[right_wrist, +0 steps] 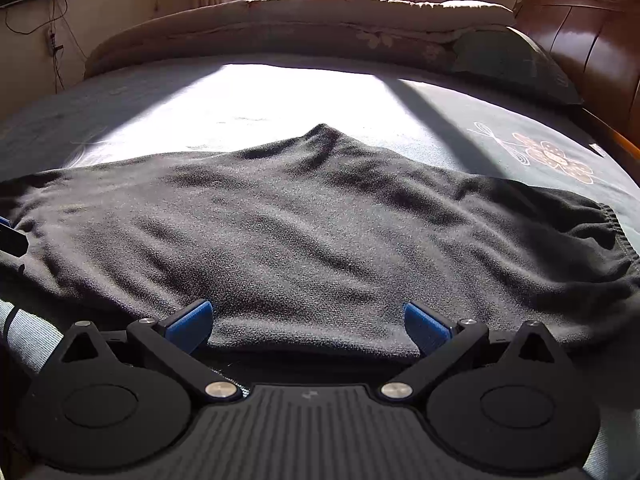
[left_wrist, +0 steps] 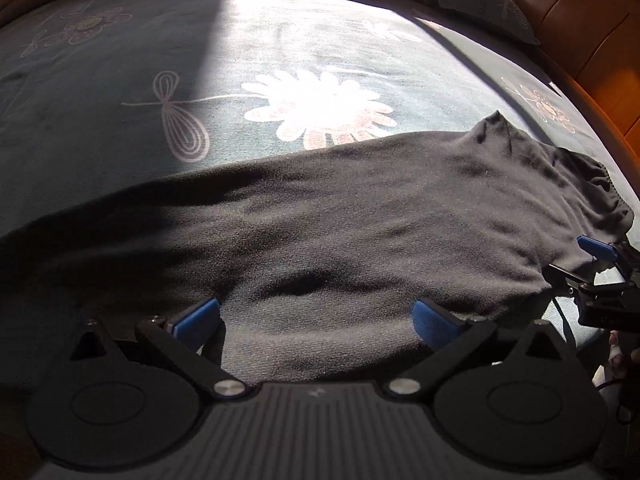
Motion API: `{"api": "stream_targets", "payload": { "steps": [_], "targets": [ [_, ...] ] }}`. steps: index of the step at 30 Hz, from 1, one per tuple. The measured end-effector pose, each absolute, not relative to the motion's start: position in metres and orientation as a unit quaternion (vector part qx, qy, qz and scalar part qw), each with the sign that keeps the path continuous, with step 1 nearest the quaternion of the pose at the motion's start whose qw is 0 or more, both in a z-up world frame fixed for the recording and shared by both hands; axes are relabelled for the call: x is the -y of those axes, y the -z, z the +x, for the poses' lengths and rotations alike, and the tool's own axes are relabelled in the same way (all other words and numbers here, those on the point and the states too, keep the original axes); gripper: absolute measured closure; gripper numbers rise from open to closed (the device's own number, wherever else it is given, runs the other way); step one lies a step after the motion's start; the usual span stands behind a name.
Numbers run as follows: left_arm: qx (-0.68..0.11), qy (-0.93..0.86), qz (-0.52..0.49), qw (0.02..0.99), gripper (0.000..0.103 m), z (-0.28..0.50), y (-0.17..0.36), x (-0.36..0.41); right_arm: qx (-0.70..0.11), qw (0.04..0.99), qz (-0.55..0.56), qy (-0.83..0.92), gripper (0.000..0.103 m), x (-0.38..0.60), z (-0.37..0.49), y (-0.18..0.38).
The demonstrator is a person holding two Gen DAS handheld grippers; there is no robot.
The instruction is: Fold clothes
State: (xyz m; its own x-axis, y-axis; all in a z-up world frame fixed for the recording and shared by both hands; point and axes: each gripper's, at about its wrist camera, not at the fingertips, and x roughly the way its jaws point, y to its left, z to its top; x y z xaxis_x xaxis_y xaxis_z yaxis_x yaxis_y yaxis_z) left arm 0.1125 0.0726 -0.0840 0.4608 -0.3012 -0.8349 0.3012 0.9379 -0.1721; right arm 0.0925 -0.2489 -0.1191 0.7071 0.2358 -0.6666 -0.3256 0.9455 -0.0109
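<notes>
black garment [left_wrist: 340, 220] flat on bed [left_wrist: 120, 120], apparently just beyond left tool [left_wrist: 316, 318], jaws spread

The bed cover [right_wrist: 248, 92] past the black cloth [right_wrist: 320, 232] is flat and bare through the middle of the right wrist frame, so a hand can pass there. At the top of the frame a rolled blanket [right_wrist: 280, 28] blocks the far side. In the upper right, a pillow [right_wrist: 508, 64] and the wooden headboard [right_wrist: 580, 36] close that side off. Low in the left wrist frame, the right gripper [left_wrist: 600, 260] sticks in at the right edge, touching the cloth.
</notes>
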Motion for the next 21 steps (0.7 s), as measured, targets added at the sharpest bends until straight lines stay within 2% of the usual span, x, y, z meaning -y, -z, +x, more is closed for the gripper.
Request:
{"api": "stream_targets", "payload": {
  "steps": [7, 15, 21],
  "targets": [
    [-0.497, 0.114, -0.058, 0.858, 0.001, 0.124, 0.091, -0.117, -0.351, 0.923, -0.06, -0.144, 0.0, 0.247, 0.094, 0.12],
    [-0.487, 0.115, -0.039, 0.865, 0.001, 0.115, 0.075, -0.115, -0.371, 0.917, -0.061, -0.134, 0.0, 0.243, 0.1, 0.115],
    [-0.495, 0.126, -0.038, 0.859, 0.001, 0.117, 0.082, -0.109, -0.384, 0.913, -0.061, -0.124, 0.0, 0.241, 0.101, 0.114]
  ]
}}
